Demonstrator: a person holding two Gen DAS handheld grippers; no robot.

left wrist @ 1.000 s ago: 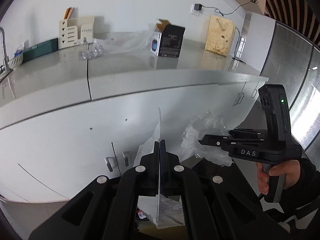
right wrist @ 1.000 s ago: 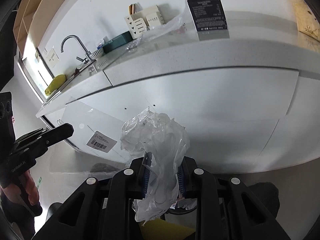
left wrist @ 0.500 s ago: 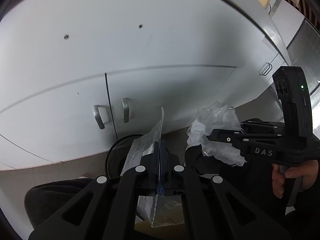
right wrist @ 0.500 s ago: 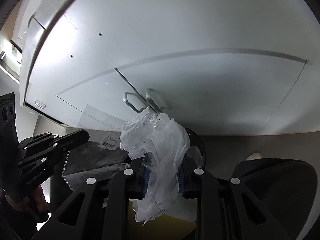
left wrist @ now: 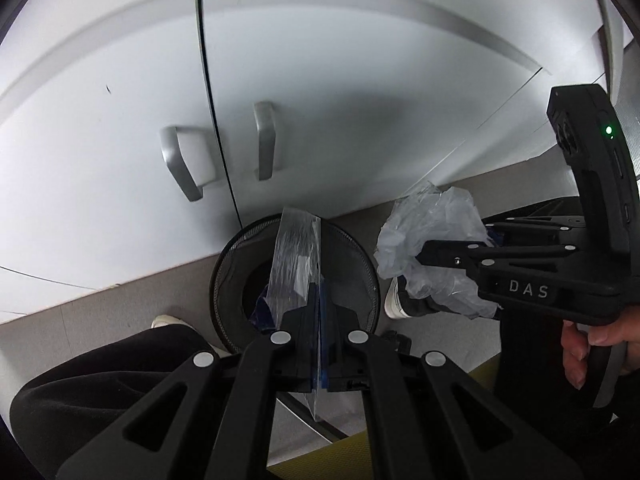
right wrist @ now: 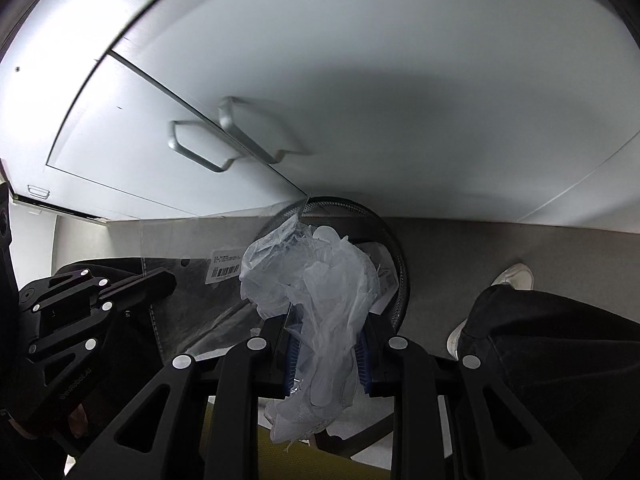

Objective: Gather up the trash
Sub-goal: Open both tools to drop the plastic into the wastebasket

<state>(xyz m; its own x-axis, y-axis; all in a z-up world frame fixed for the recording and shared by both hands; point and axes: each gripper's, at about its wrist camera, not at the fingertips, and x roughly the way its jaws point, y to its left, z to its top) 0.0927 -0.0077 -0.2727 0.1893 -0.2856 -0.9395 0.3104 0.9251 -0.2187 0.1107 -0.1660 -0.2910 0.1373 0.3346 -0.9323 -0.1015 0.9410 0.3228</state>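
Note:
My left gripper [left wrist: 318,300] is shut on a flat clear plastic bag [left wrist: 294,260] with a barcode label [right wrist: 226,270], held over the round black mesh waste bin [left wrist: 236,248] on the floor. My right gripper [right wrist: 326,344] is shut on a crumpled clear plastic wad [right wrist: 316,288], which also shows in the left wrist view [left wrist: 432,240], just right of the bin. The bin's rim [right wrist: 394,252] shows behind the wad, with some paper inside.
White cabinet doors with two metal handles [left wrist: 262,140] stand right behind the bin. The person's dark trouser legs [left wrist: 100,364] and white shoes [right wrist: 516,276] flank the bin on the grey floor. A yellow-green surface [right wrist: 280,452] lies below the grippers.
Both grippers have tilted down from the countertop view and moved toward the bin. The bin is now directly under the left gripper's bag. Both stay shut on their plastic.

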